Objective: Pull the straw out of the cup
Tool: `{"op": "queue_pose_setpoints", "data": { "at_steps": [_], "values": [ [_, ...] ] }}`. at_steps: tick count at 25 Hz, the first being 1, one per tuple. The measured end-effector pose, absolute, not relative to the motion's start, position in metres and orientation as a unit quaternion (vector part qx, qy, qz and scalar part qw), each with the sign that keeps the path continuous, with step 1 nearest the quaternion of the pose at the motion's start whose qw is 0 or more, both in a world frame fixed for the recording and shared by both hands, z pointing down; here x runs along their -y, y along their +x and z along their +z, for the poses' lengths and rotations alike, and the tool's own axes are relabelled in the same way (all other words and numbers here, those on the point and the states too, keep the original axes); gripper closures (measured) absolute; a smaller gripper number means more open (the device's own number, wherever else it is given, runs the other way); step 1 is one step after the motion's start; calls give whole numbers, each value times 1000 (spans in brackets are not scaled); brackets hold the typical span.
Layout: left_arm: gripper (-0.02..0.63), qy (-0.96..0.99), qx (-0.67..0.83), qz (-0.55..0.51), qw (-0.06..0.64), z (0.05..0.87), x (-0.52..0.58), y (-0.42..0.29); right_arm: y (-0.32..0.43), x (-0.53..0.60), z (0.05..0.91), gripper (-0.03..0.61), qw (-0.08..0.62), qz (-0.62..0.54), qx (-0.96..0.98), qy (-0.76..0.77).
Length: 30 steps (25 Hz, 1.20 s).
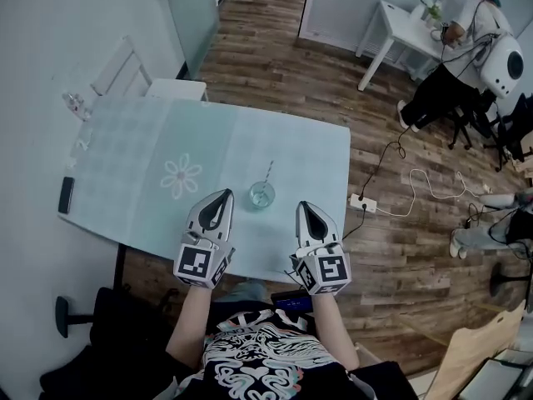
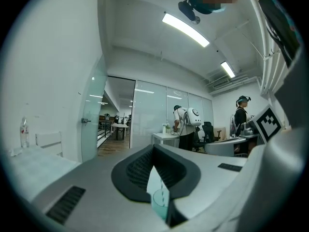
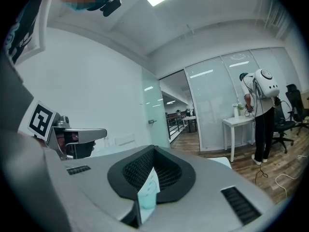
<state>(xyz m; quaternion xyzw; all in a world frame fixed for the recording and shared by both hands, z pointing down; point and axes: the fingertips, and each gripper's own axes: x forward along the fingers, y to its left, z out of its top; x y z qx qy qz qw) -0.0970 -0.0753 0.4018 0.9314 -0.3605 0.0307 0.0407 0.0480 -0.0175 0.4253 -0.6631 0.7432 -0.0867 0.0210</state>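
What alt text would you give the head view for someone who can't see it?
Seen from above, a person holds a left claw and a right claw, both shut, over a pale green table, with a clear cup holding a striped straw between their tips.

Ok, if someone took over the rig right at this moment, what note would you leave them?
Left gripper: shut, empty, left of the cup, not touching it.
Right gripper: shut, empty, right of the cup.
The cup stands on the table between the two grippers, with the striped straw in it.
Done: nothing; the straw is untouched.
Left: open a gripper, grip the straw, pull it out.
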Motion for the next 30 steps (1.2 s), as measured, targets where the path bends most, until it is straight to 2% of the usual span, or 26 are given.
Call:
{"op": "queue_pose_setpoints", "data": {
  "at_steps": [9, 19, 30],
  "values": [
    [617, 932, 353, 16, 79, 405, 105, -83, 59, 25, 422, 566, 20, -88, -740, -667],
    [617, 927, 366, 27, 74, 409, 113, -75, 63, 38, 424, 566, 8, -86, -749, -657],
    [617, 920, 373, 57, 104, 428, 115, -60, 70, 49, 436, 566, 3, -99, -765, -636]
  ]
}}
